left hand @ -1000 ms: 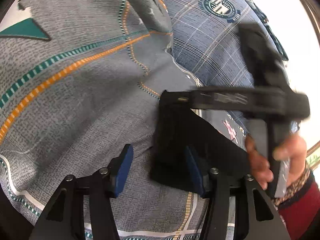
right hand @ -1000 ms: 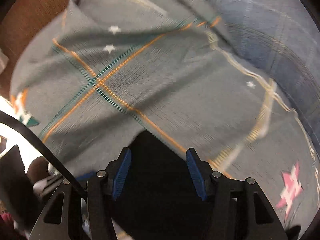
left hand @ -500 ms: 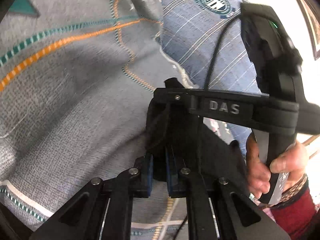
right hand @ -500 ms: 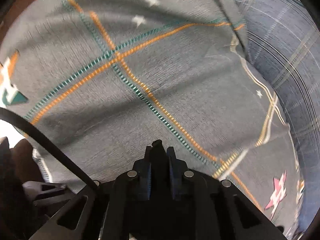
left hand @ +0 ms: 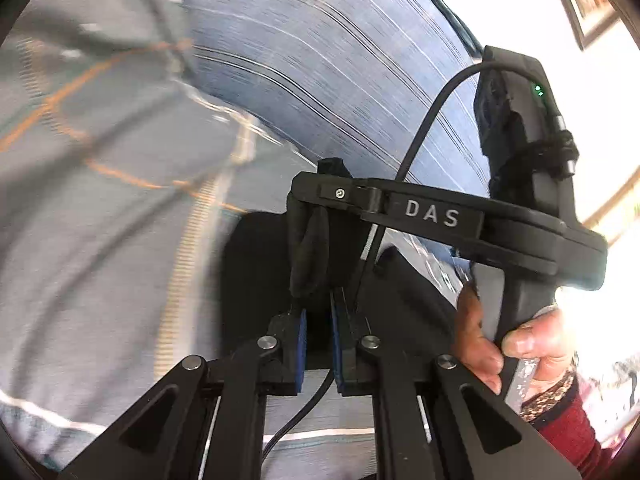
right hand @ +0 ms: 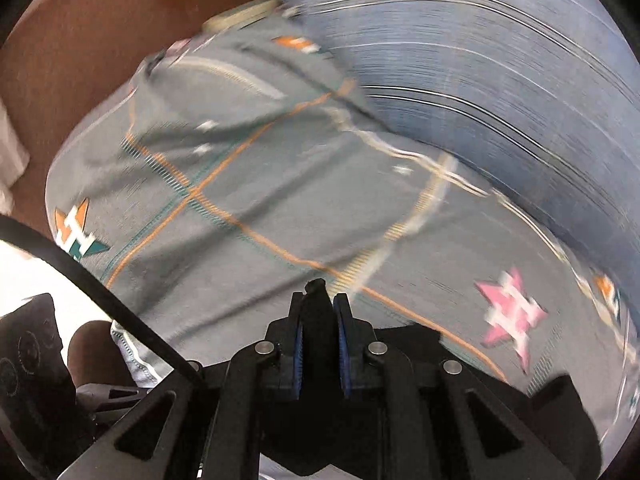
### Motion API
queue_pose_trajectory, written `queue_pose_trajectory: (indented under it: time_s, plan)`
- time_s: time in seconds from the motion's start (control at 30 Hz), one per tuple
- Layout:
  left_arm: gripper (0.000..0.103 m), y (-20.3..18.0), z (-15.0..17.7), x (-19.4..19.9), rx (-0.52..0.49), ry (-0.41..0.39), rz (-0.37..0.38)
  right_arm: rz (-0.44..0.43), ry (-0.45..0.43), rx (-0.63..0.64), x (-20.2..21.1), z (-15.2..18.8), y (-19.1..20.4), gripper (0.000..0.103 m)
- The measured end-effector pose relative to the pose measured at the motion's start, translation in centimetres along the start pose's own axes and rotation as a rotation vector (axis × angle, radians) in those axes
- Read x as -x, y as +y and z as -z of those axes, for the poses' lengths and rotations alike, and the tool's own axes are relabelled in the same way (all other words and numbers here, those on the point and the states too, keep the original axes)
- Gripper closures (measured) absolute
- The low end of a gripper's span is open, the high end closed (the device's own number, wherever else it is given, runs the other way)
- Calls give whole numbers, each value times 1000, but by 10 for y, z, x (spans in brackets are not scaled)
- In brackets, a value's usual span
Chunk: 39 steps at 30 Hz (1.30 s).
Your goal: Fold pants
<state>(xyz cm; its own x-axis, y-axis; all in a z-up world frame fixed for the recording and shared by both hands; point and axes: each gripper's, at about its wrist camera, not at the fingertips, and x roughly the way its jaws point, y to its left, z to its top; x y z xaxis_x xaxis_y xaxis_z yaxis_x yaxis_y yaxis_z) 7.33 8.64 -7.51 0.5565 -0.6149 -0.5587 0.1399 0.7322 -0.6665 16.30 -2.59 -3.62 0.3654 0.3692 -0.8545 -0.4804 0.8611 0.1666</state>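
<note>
Already you have both grippers clamped on the black pants, lifted mid-fold.
Your left gripper [left hand: 318, 340] and right gripper [right hand: 320, 320] each pinch a bunched edge of the pants [left hand: 256, 272]; the rest drapes beneath onto the grey patterned bedspread [right hand: 248, 184]. Laying flat remains, I judge. Beyond the bedspread lies a blue plaid pillow [left hand: 340, 80].

- Home, prob. a bedroom.
- Grey patterned bedsheet w/ orange & teal stitched lines and star motifs [right hand: 248, 200] covers near surface.
- Blue plaid pillow w/ round crest [left hand: 340, 80] at far side.
- Brown wooden headboard or wall [right hand: 100, 40] far left.
- Framed picture [left hand: 588, 4] on far right wall.
</note>
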Motion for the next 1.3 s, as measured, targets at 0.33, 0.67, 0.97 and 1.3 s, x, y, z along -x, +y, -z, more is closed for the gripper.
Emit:
queue_pose_trajectory:
  time_s: [0.33, 0.67, 0.97, 1.3]
  plan:
    - [90, -72, 46, -84, -191, 197, -39, -9, -74, -404, 19, 95, -166, 71]
    - [62, -65, 60, 9, -191, 109, -44, 37, -313, -544, 89, 151, -182, 53]
    - [61, -22, 50, 70, -64, -11, -128, 107, -231, -374, 44, 116, -86, 57]
    - [59, -5, 49, 77, -30, -27, -153, 110, -284, -433, 55, 117, -82, 95]
